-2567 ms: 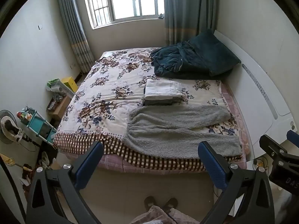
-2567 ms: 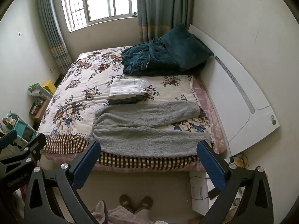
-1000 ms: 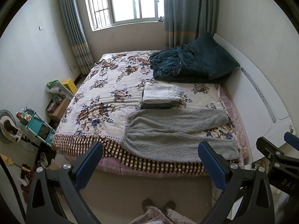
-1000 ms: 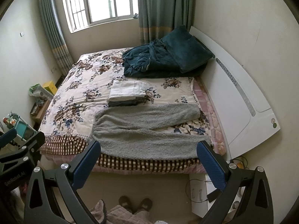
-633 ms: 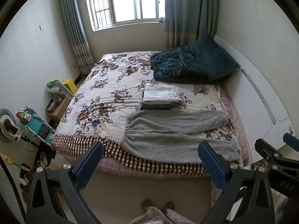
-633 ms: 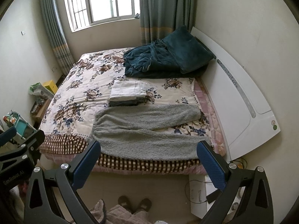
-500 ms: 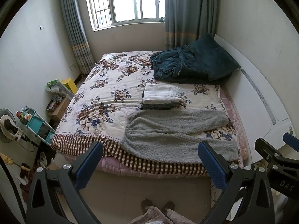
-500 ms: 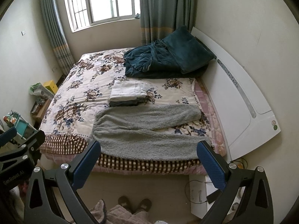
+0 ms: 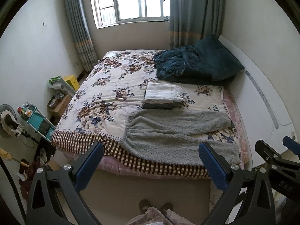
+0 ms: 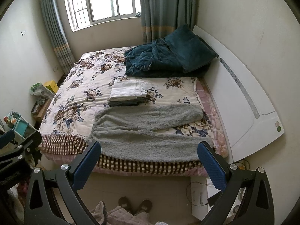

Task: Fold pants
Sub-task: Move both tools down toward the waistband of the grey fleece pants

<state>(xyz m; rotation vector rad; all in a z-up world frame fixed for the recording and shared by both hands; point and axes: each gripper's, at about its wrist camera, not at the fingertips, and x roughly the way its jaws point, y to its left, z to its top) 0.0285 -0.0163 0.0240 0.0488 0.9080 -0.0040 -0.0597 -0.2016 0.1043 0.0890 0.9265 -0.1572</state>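
Observation:
Grey fleece pants (image 9: 174, 135) lie spread flat on the near part of the bed (image 9: 105, 93), waistband to the left, both legs running right; they also show in the right wrist view (image 10: 148, 129). My left gripper (image 9: 151, 164) is open and empty, held well back from the bed edge above the floor. My right gripper (image 10: 149, 162) is open and empty too, equally far back. The right gripper's body shows at the left view's right edge (image 9: 275, 161).
A stack of folded clothes (image 9: 162, 95) lies just behind the pants. A dark teal blanket and pillow (image 9: 196, 63) sit by the white headboard (image 9: 262, 93). A small shelf and clutter (image 9: 35, 120) stand left of the bed. My slippered feet (image 9: 155, 207) are on the floor.
Both grippers have drifted slightly back from the bed; the view is a little wider. The pants have not moved.

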